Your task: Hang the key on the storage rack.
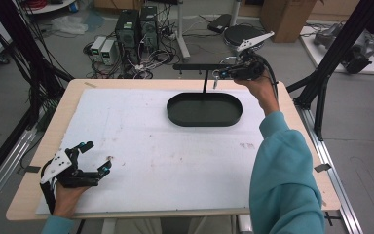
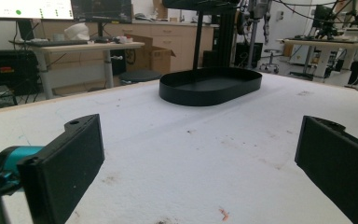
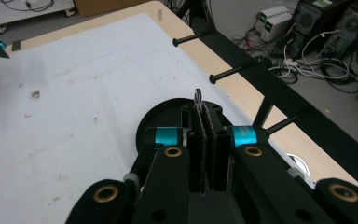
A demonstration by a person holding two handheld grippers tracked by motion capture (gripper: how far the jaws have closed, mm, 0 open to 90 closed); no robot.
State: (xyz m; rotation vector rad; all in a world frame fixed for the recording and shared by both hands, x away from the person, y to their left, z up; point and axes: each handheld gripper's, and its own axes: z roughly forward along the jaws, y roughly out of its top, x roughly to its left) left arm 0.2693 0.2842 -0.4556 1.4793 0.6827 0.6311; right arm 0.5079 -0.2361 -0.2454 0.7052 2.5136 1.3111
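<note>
Behind the table [image 1: 34, 187], 2 dark computer towers [image 1: 137, 27], tangled cables [image 1: 148, 61] and a cardboard box [image 1: 287, 17].

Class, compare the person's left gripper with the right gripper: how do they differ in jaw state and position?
The left gripper has its jaws spread wide with nothing between them; the right gripper has its jaws pressed shut on a thin dark object, too small to identify. The left sits low at the table's near left; the right is raised by the black rack above the oval tray. Both are hand-held.

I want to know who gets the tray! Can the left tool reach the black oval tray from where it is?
Probably yes. The left tool sits open at the near left corner, and bare white mat lies between it and the black oval tray.
</note>
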